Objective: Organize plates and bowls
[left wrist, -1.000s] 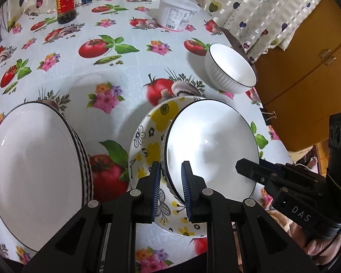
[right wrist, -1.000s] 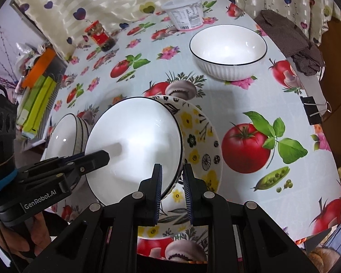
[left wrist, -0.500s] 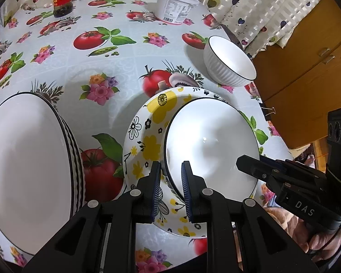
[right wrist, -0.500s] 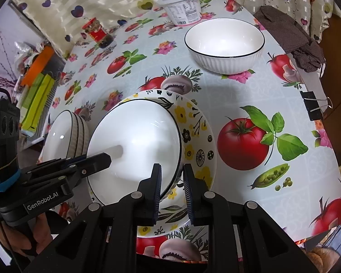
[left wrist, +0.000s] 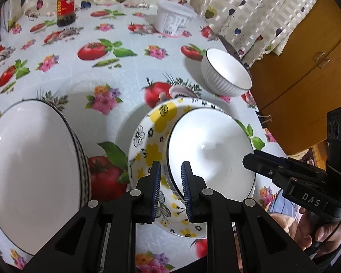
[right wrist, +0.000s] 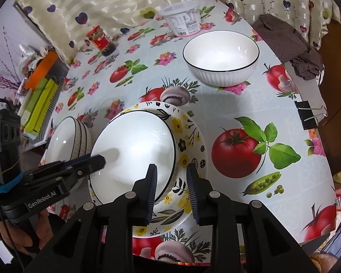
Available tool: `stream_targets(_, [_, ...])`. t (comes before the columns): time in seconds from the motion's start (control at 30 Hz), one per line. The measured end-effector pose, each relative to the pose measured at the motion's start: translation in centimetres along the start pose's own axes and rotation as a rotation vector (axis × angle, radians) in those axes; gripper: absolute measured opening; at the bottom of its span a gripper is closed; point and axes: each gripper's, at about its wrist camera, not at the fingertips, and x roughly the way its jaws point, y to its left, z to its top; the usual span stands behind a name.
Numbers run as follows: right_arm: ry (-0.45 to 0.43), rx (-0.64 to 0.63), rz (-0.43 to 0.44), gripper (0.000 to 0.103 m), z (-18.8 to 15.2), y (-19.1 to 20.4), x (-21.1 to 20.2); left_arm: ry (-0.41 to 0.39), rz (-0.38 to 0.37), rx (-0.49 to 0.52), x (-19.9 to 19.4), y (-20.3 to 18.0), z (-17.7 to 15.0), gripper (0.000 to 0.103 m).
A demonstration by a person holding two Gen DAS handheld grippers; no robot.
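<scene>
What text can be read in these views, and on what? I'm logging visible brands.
"DAS": on the right gripper.
"GenRobot.AI": on the left gripper.
White tub: printed label, too small to read.
Red-labelled jar: label too blurred to read.

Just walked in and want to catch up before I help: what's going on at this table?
A person with a gripper in each hand is sorting dishes. The left gripper and right gripper each straddle opposite sides of the rim of a white bowl sitting in the flowered plate. Both sets of jaws are parted, so the bowl looks released or not yet clamped. A stack of bowls stands beside it, and one ribbed bowl sits alone farther back.
</scene>
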Motion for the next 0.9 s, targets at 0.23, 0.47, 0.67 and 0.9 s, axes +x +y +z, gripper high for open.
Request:
stream_targets(0.23, [-0.022, -0.006, 0.010, 0.028, 0.1, 0.2, -1.1, -0.041, -0.001, -0.008, -1.5, 0.4, 0.6, 0.019])
stream_targets(0.47, [-0.048, -0.022, 0.014, 0.028, 0.6, 0.9, -2.2, -0.062, -0.010, 0.025, -2.2, -0.6, 1.2, 0.019])
stream_targets(0.67, [-0.068, -0.032, 0.027, 0.031, 1.1, 1.1, -2.8, -0.084, 0.000, 0.065, -2.7, -1.8, 1.8, 0.019])
stream_targets(0.9, [-0.086, -0.022, 0.028, 0.033, 1.4, 0.4, -3.3, -0.090, 0.007, 0.092, -2.6, -2.9, 2.5, 0.019])
